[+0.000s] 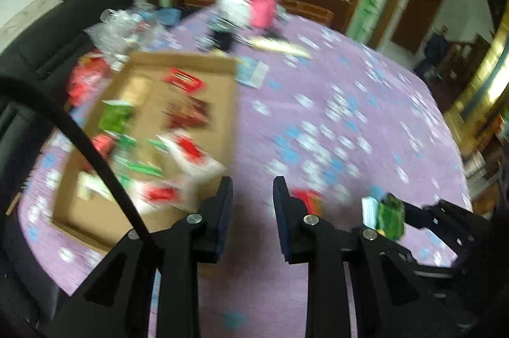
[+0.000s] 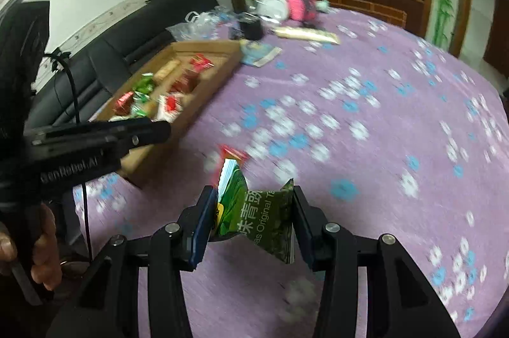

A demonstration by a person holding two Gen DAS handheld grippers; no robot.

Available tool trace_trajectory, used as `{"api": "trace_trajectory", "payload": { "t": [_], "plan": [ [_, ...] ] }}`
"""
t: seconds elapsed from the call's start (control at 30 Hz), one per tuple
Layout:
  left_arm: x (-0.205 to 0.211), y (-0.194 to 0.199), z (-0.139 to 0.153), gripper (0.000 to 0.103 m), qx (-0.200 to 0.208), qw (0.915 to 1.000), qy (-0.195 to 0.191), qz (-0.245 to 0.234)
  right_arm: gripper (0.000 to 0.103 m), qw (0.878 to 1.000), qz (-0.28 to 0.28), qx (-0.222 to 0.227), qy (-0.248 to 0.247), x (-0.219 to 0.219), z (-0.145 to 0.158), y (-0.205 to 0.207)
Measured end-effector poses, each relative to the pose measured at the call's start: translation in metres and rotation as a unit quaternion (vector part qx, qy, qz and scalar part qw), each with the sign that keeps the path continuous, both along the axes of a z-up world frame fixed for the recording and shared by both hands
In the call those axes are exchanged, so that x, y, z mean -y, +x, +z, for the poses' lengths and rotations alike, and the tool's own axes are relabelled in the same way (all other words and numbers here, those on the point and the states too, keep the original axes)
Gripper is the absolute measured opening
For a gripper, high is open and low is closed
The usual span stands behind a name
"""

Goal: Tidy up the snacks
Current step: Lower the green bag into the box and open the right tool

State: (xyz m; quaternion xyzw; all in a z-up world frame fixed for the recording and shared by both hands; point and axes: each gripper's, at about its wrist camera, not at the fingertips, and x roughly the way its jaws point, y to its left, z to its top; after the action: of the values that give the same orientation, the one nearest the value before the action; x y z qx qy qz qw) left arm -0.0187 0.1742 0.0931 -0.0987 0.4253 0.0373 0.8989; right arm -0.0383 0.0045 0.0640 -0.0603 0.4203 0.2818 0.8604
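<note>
My right gripper is shut on a green snack packet, held above the purple flowered tablecloth; it also shows in the left wrist view. A small red snack packet lies on the cloth just ahead of it, and also shows by the left fingertips. My left gripper is open and empty, to the right of a shallow cardboard tray that holds several red, green and white snack packets. The tray also shows in the right wrist view.
A black sofa runs along the table's left side. At the far end lie plastic bags, a black cup, a pink item, a white lid and a long beige packet. A blue packet lies beside the tray.
</note>
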Motion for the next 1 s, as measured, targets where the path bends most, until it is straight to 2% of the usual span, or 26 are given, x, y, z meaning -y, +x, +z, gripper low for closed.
{"api": "trace_trajectory", "payload": {
  "t": [0.2,0.33,0.9,1.0],
  "plan": [
    [-0.064,0.014,-0.015,0.027,-0.018,0.9982,0.022,0.053,0.046,0.999,0.04,0.025,-0.002,-0.077,0.011,0.012],
    [-0.084,0.017,-0.025,0.027,-0.028,0.9971,0.025,0.066,0.046,0.998,0.059,0.031,-0.015,-0.118,0.01,0.021],
    [-0.106,0.033,-0.041,0.027,-0.045,0.9949,0.029,0.085,0.046,0.996,0.062,0.025,-0.057,-0.163,-0.004,0.046],
    [-0.108,0.034,-0.042,0.03,-0.049,0.9943,0.03,0.09,0.046,0.995,0.067,0.027,-0.065,-0.168,-0.006,0.047]
  ]
}}
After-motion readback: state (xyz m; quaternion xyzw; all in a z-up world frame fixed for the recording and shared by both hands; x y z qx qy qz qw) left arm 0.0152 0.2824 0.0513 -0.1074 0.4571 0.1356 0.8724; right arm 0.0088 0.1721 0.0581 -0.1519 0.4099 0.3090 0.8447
